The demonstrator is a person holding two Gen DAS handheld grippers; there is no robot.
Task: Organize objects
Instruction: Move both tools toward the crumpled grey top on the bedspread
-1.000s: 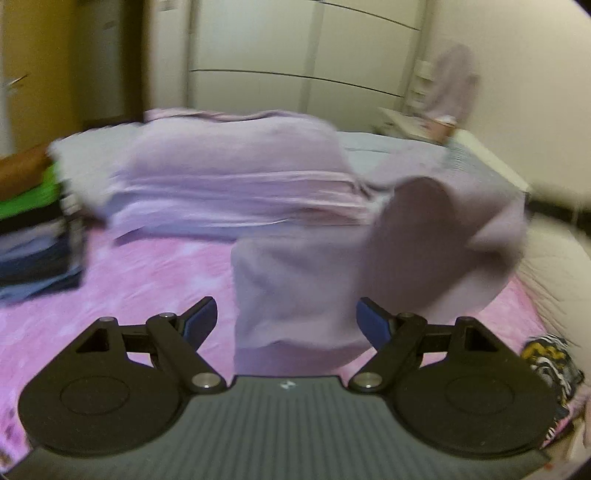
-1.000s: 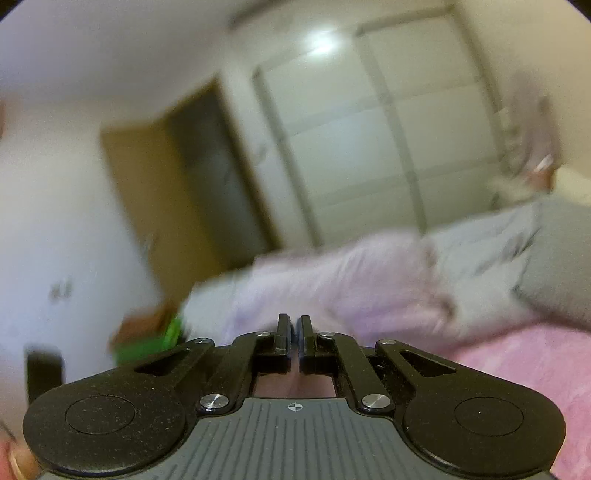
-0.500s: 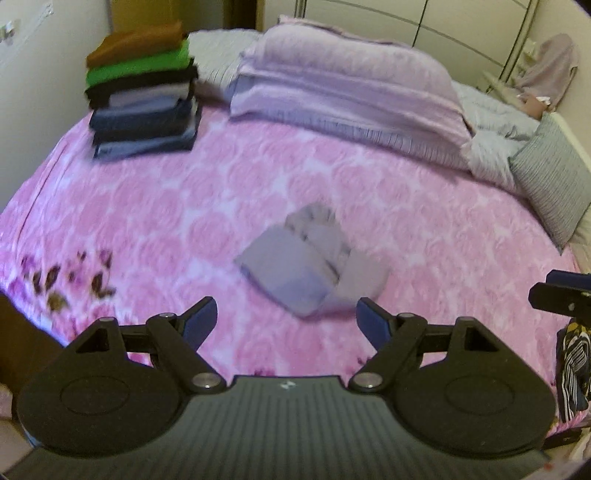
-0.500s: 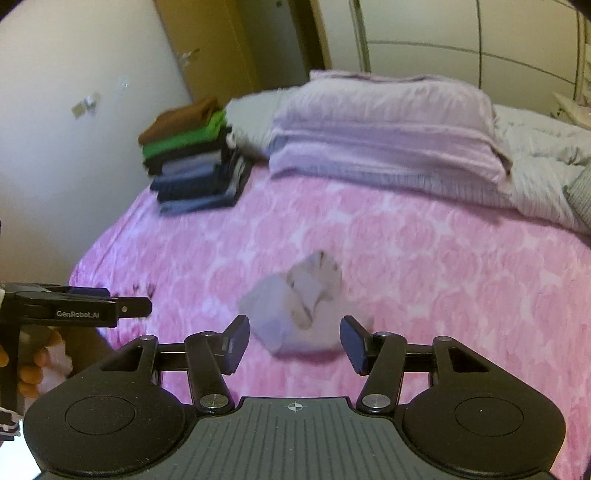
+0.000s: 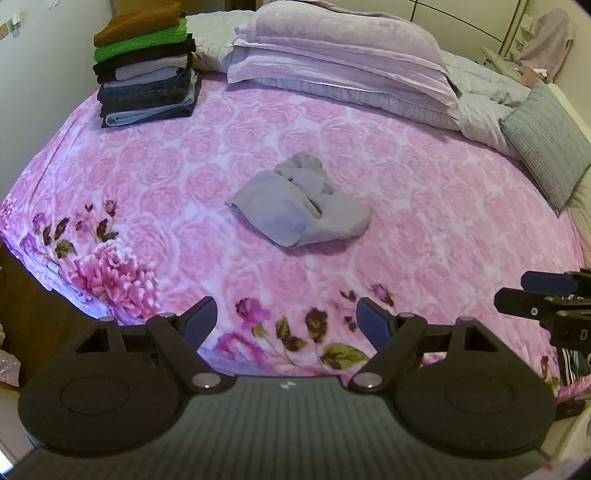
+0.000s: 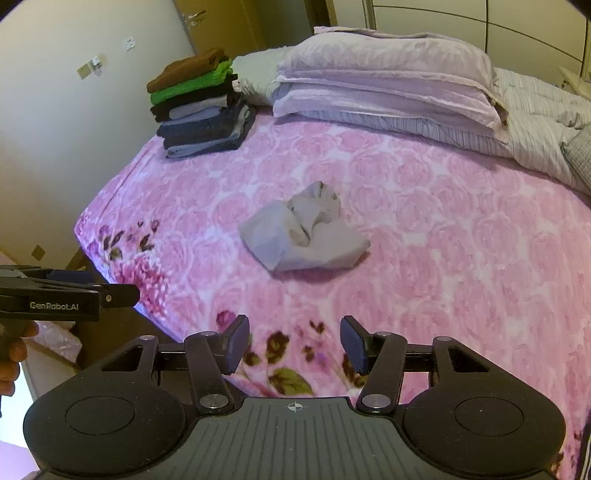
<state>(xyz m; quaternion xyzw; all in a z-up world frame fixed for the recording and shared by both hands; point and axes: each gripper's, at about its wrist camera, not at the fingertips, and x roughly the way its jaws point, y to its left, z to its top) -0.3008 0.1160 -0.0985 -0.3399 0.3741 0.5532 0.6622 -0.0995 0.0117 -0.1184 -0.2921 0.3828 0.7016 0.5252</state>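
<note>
A crumpled pale lilac-grey cloth (image 5: 301, 208) (image 6: 304, 232) lies loose in the middle of the pink floral bedspread (image 5: 424, 206) (image 6: 443, 240). A stack of folded clothes (image 5: 147, 66) (image 6: 201, 105), brown and green on top, stands at the far left corner of the bed. My left gripper (image 5: 286, 319) hovers over the near edge of the bed, open and holding nothing, well short of the cloth. My right gripper (image 6: 293, 345) is likewise open and empty, above the near edge. Each gripper shows at the side of the other's view.
Folded lilac bedding (image 5: 340, 55) (image 6: 388, 85) and a grey quilt (image 5: 484, 99) lie along the far side of the bed. A grey striped pillow (image 5: 546, 144) sits at the right. A wall with switches (image 6: 92, 66) and a wooden door (image 6: 221, 22) stand to the left.
The lilac cloth hung close before the left gripper a second ago; now it lies on the bed. The right gripper opened. Both grippers tipped down and drew back toward the bed's near edge.
</note>
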